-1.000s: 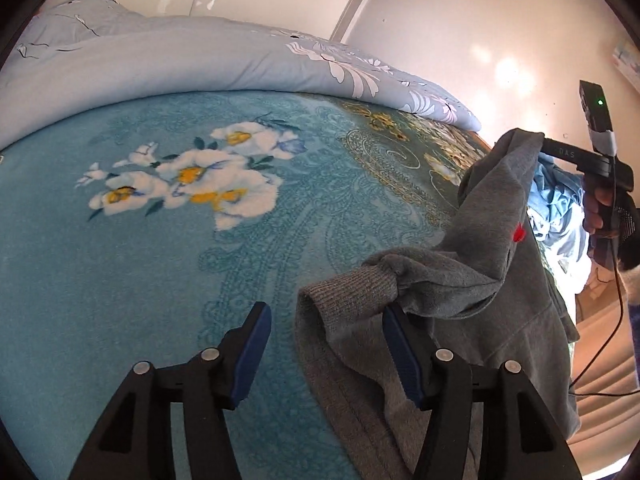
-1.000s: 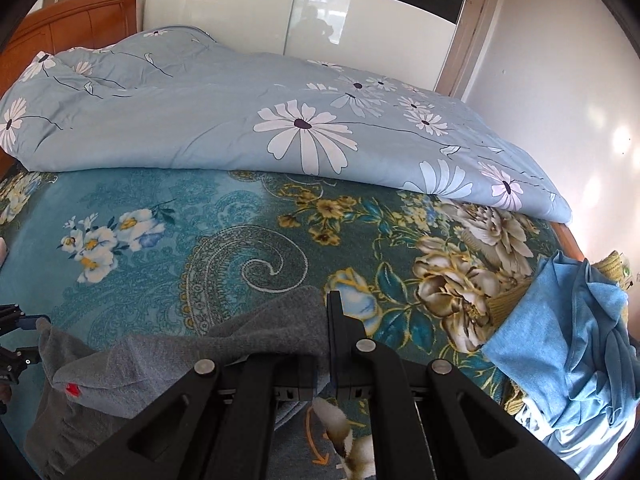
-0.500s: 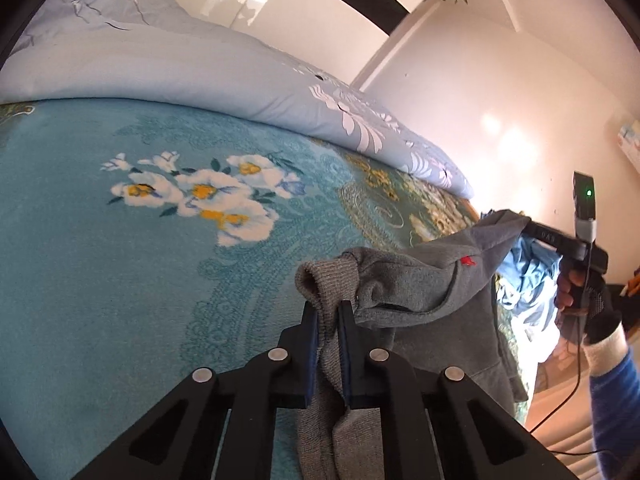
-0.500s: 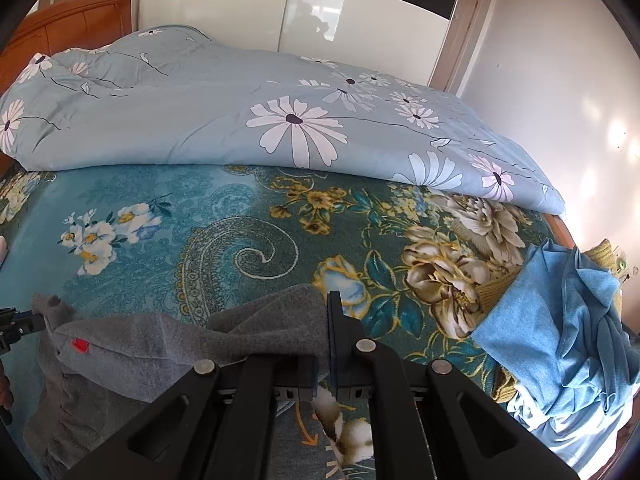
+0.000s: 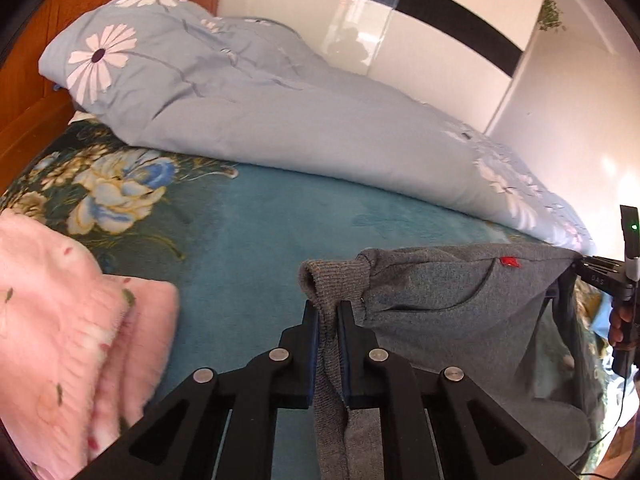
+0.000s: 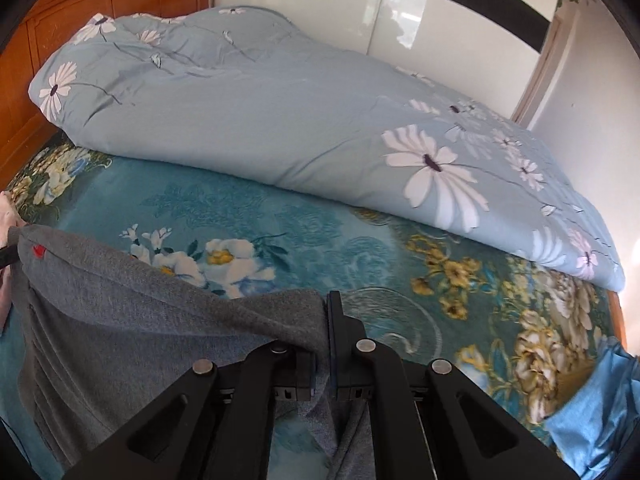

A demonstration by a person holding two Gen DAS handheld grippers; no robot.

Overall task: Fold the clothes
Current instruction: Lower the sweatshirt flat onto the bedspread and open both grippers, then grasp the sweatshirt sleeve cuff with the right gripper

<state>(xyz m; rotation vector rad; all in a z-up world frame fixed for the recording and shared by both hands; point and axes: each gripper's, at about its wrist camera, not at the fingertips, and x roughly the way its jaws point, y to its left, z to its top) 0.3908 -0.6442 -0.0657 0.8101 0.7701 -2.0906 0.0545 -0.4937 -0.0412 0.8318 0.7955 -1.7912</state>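
The grey sweater (image 5: 460, 300) hung stretched between the two grippers above the bed (image 5: 260, 220), its top edge pulled into a line and the rest drooping toward the teal floral blanket (image 6: 280, 224). The left gripper (image 5: 328, 320) had its jaws closed on a ribbed cuff of the sweater, the knit bunched between the blue pads and trailing down over the black frame. The right gripper (image 6: 322, 344) was likewise clamped on the sweater, with grey fabric pinched between its jaws and draped over the left finger. In the left wrist view the right gripper (image 5: 576, 268) showed at the far edge, held by a hand (image 5: 622, 326), with a cable running down from it. A small red tag (image 5: 510, 262) sat near the sweater's upper edge.

Around the work, a rolled pale-blue daisy duvet (image 6: 260, 100) lay along the far side of the bed, well behind the sweater. A pink folded garment (image 5: 68, 320) lay on the blanket to the left, close beside the left gripper and blurred. A heap of blue clothes (image 6: 592, 412) sat at the bed's right edge. The wooden headboard (image 6: 100, 4) stood at the far left, and a white wardrobe with a black band (image 5: 420, 32) rose behind the duvet.
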